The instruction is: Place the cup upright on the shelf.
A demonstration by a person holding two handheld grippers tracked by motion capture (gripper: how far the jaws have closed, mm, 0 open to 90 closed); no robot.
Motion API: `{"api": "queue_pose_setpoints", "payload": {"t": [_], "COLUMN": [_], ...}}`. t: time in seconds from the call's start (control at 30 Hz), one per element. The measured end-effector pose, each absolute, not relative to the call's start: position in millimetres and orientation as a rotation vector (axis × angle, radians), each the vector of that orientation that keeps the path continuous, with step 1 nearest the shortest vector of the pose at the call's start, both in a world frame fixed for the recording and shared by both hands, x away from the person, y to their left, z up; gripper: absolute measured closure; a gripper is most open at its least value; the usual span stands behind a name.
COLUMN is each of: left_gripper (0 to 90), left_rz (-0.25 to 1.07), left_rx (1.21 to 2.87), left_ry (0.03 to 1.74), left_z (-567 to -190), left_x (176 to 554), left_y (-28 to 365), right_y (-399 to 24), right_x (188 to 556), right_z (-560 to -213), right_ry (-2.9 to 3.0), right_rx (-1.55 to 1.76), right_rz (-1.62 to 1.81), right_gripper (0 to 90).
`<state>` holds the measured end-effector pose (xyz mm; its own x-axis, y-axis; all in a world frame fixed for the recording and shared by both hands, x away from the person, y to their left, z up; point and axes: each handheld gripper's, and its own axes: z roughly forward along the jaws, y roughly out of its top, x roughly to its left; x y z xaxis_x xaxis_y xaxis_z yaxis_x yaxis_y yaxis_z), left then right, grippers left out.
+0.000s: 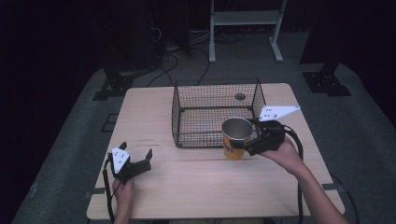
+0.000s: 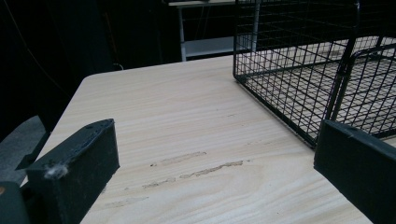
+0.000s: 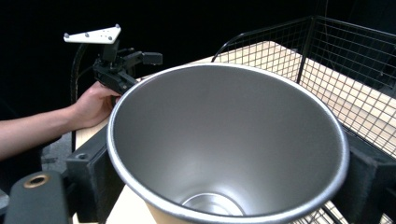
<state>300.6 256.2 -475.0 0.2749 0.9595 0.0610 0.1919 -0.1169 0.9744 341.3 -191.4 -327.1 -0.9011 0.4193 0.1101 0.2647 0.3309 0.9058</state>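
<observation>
A yellow cup (image 1: 235, 150) with a bare metal inside (image 3: 224, 126) is upright just in front of the wire basket's (image 1: 196, 137) front right corner. My right gripper (image 1: 242, 138) is shut on it from the right, one jaw on each side of its wall (image 3: 224, 158). I cannot tell whether its base touches the table. My left gripper (image 1: 136, 150) rests near the front left of the table, open, with nothing between its jaws (image 2: 217, 135). In the right gripper view it shows far off (image 3: 126, 63), held by a hand.
The black wire basket (image 2: 289, 70) stands at the middle back of the light wooden table (image 1: 154, 116) and holds nothing; its mesh (image 3: 355, 70) rises right behind the cup. Bare wood lies between the two grippers. Dark floor, cables and a white stand (image 1: 245, 18) lie beyond the table.
</observation>
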Motion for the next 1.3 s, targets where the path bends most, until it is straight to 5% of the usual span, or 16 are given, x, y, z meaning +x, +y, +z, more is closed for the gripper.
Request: {"api": "queue_pose_setpoints", "payload": {"t": [1.3], "left_gripper": [0.0], "left_rz": [0.96], "left_rx": [1.544], "left_ry": [1.107], "left_z": [-475], "left_x": [301], "left_y": [256], "right_y": [-165], "right_x": [421], "right_z": [-291], "right_ry": [2.494], "right_rx": [0.652], "right_rz": [1.584], "right_gripper": [11.2]}}
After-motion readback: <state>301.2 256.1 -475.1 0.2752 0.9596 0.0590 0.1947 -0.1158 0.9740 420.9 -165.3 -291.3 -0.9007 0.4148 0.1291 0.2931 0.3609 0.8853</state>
